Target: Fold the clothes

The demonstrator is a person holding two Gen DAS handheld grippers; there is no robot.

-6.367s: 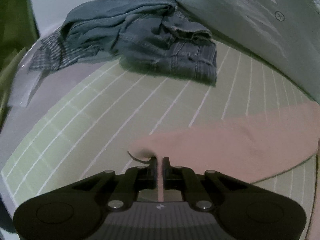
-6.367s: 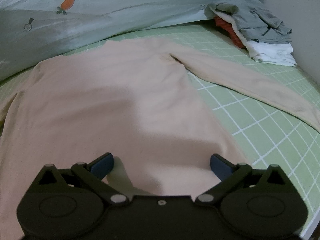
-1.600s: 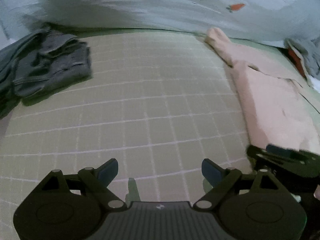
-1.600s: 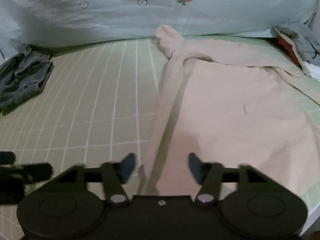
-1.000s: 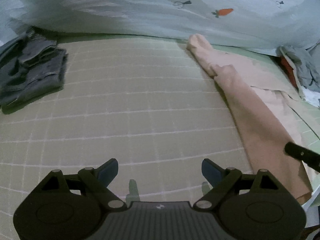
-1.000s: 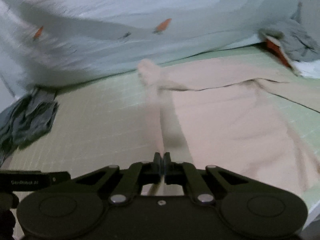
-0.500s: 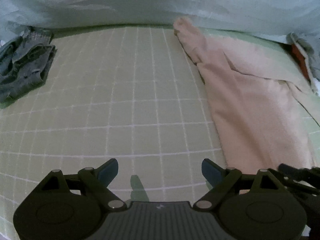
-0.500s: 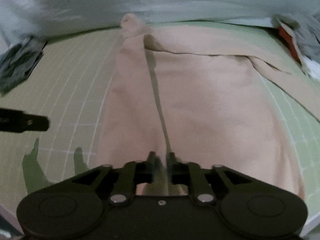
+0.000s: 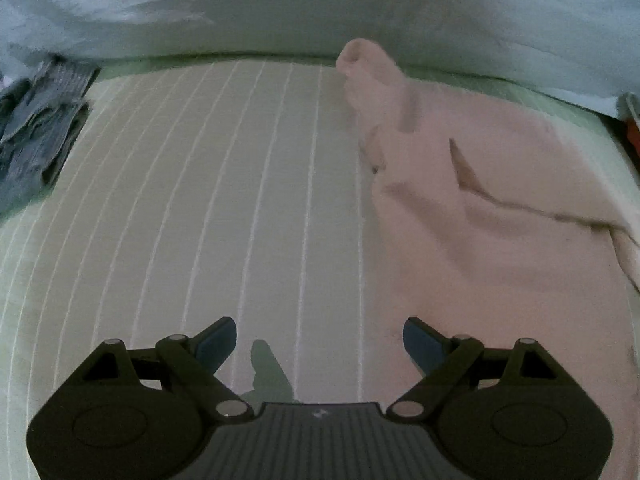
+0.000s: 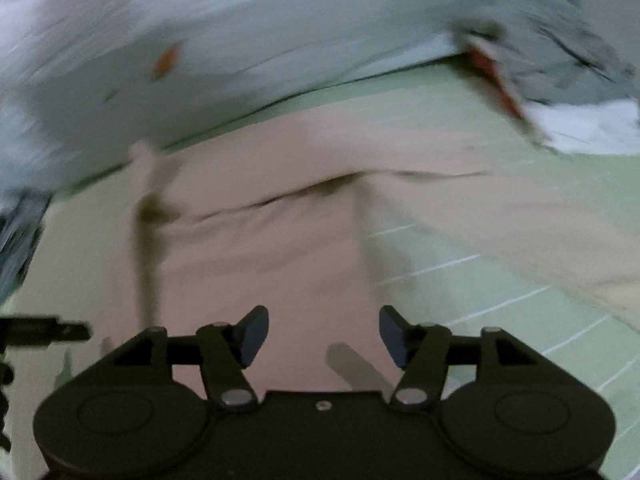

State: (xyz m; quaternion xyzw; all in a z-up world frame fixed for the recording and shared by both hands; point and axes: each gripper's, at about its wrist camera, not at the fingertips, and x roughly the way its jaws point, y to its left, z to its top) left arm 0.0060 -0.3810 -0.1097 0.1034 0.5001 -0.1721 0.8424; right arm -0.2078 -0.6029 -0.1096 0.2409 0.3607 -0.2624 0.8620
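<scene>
A pale pink long-sleeved top (image 9: pixel 496 248) lies on the green grid bedsheet (image 9: pixel 224 200), its left side and sleeve folded over the body. In the right wrist view the top (image 10: pixel 280 248) fills the middle, blurred by motion, with its other sleeve (image 10: pixel 520 224) stretched out to the right. My left gripper (image 9: pixel 318 344) is open and empty, low over the sheet at the top's left edge. My right gripper (image 10: pixel 322 336) is open and empty just above the top's lower part. Part of the left gripper (image 10: pixel 40 332) shows at the far left of the right wrist view.
A pale blue duvet with carrot prints (image 9: pixel 360 8) lies along the far side of the bed. A grey denim pile (image 9: pixel 36 132) sits at the far left. A stack of grey, red and white clothes (image 10: pixel 560 80) sits at the far right.
My right gripper has opened and let go of the pink top's edge, which now lies folded over the body. Both views have shifted to the right across the bed.
</scene>
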